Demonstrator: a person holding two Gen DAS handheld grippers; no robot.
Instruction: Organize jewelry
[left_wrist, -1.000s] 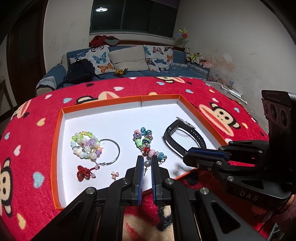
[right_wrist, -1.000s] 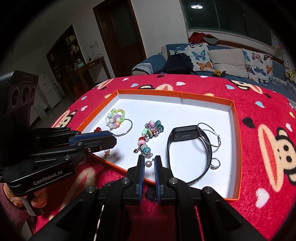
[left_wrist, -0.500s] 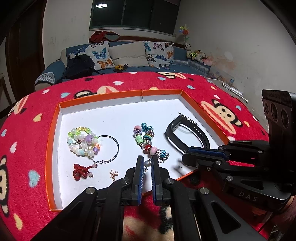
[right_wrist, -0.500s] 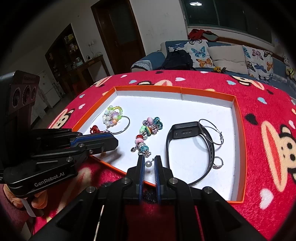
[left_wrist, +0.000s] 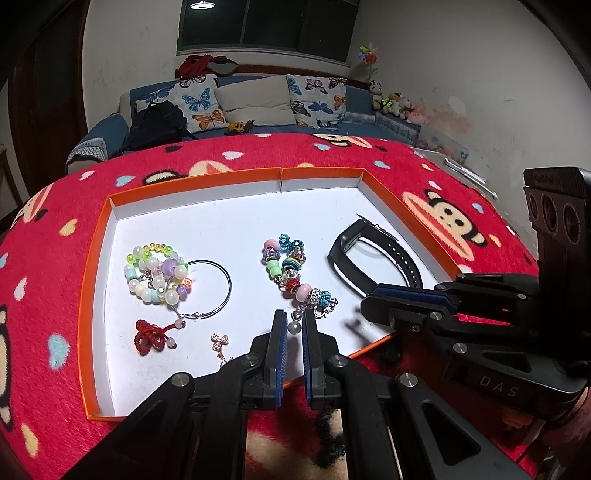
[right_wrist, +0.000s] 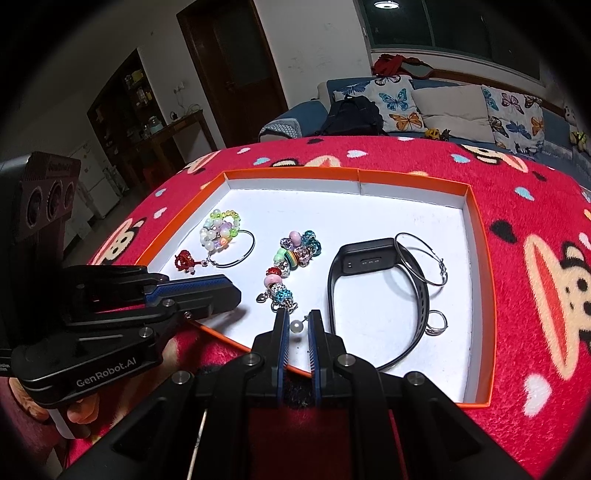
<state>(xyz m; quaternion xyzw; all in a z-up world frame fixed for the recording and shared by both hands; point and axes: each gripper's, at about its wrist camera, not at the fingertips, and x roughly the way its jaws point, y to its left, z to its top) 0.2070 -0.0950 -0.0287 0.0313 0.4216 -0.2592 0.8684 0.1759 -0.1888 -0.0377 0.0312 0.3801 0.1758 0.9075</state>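
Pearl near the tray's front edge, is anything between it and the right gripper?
Nothing visible. The pearl shows right ahead of the right gripper, on bare tray; the charm bracelet lies beyond it.

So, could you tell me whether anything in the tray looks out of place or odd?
Mostly not. One oddity: the black band lies over one hoop, and a ring sits against its strap. The pastel bracelet is also piled onto the other hoop. Nothing looks broken or outside the tray.
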